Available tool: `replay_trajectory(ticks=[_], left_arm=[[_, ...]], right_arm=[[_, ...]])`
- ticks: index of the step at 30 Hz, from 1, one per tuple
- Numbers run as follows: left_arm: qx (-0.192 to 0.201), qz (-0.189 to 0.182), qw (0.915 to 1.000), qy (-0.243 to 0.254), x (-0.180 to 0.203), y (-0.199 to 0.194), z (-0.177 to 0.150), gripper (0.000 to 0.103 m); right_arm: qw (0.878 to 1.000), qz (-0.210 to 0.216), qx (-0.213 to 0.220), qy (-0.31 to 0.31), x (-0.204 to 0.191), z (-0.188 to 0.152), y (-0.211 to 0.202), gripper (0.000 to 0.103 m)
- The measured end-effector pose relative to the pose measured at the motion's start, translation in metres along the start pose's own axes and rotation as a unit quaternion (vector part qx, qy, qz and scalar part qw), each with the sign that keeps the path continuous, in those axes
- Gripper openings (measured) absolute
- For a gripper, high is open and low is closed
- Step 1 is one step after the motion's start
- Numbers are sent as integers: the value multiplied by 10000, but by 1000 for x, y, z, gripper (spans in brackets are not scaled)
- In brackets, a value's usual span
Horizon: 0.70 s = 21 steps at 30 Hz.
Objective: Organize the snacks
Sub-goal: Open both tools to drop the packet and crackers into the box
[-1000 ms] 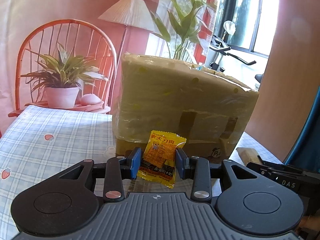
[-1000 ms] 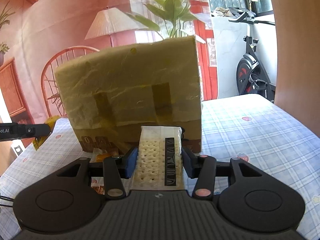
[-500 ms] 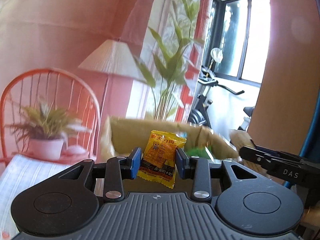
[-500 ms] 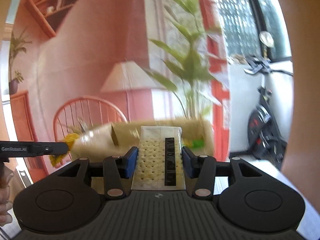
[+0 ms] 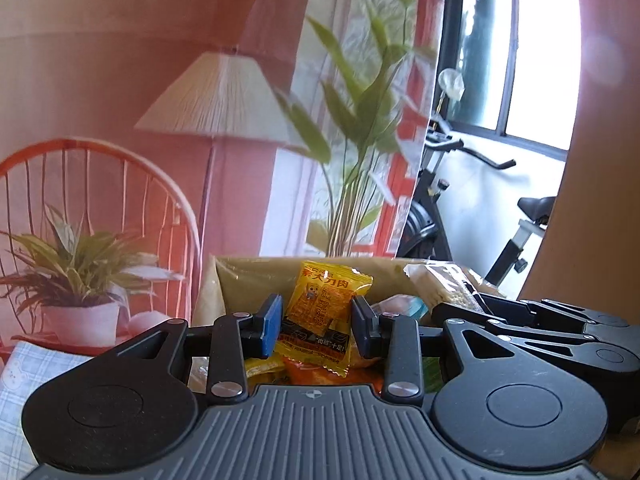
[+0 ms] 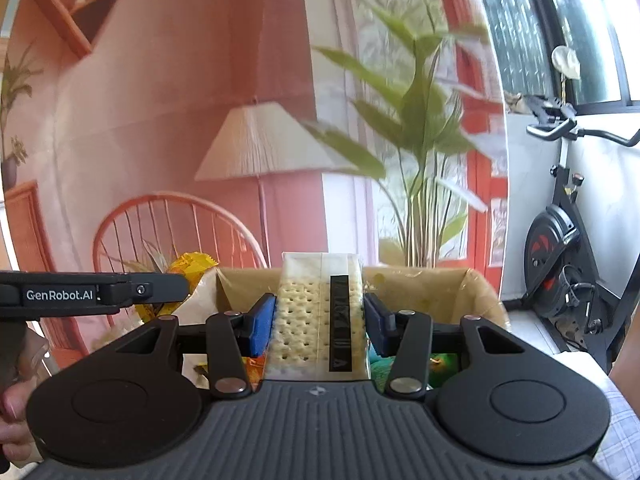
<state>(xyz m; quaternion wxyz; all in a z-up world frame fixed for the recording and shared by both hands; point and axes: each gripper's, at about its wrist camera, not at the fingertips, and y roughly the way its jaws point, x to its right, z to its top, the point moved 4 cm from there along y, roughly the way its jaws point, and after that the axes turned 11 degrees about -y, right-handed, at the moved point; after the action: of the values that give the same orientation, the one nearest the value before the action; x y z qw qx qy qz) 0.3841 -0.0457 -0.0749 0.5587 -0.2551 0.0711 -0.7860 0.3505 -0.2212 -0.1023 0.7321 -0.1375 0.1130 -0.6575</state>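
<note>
My left gripper [image 5: 316, 322] is shut on a small yellow snack packet [image 5: 324, 312] and holds it over the open top of a cardboard box [image 5: 256, 280]. My right gripper [image 6: 319, 320] is shut on a pack of pale crackers [image 6: 316, 320] and holds it above the same box [image 6: 432, 292]. Several snack packets lie inside the box, orange ones [image 5: 320, 376] below the left gripper and green ones [image 6: 440, 360] below the right. The right gripper shows at the right of the left wrist view [image 5: 540, 332]; the left gripper shows at the left of the right wrist view [image 6: 92, 292].
A potted plant [image 5: 80, 280] sits on an orange wire chair [image 5: 100, 184] behind the box. A checked tablecloth [image 5: 20, 380] shows at the lower left. A floor lamp [image 5: 216, 100], a tall plant [image 5: 352, 120] and an exercise bike [image 6: 568, 248] stand beyond the table.
Both grippers have risen from table level in front of the box's side to above its open top, still holding their snacks. The box's inside is in view now.
</note>
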Motion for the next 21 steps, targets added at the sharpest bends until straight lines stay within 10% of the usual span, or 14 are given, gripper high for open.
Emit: replay_trajectory(ticks=[21], left_arm=[[-394, 76, 9992, 65, -17, -27, -6, 55]], right_arm=[[9991, -211, -269, -253, -4, -2, -28, 61]])
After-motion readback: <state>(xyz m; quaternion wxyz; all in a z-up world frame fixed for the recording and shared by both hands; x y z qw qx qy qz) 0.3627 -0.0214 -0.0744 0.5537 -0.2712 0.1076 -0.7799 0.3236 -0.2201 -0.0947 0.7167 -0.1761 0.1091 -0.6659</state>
